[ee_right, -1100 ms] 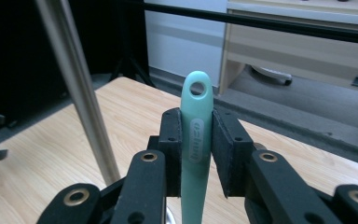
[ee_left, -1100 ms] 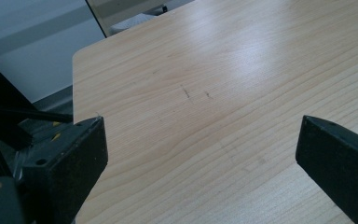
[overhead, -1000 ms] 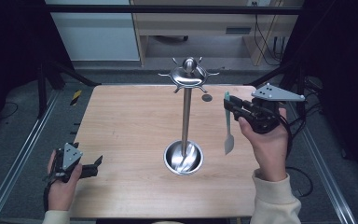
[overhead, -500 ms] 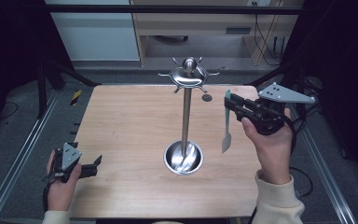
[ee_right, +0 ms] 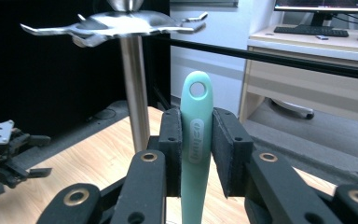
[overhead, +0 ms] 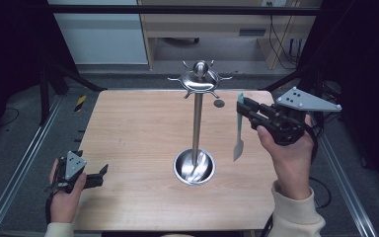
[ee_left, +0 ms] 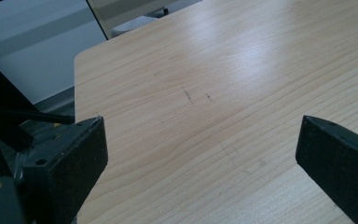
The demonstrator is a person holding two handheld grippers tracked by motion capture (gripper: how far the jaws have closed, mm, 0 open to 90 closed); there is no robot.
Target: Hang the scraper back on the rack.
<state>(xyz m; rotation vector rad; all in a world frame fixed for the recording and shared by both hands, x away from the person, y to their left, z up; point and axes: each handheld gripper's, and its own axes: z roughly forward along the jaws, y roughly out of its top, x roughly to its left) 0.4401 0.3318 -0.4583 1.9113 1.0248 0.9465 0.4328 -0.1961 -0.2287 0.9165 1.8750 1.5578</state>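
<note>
- Spatula (ee_right: 196, 140), mint-green, is clamped upright in the right gripper (overhead: 242, 106), now lifted higher than a second ago, blade dangling clear of the worktop (overhead: 138, 138).
- Likely heading for the rack (overhead: 197, 81) hooks.
- Right gripper view shows its hanging hole.
- Left gripper (overhead: 96, 175) idles, jaws wide and empty.
</note>
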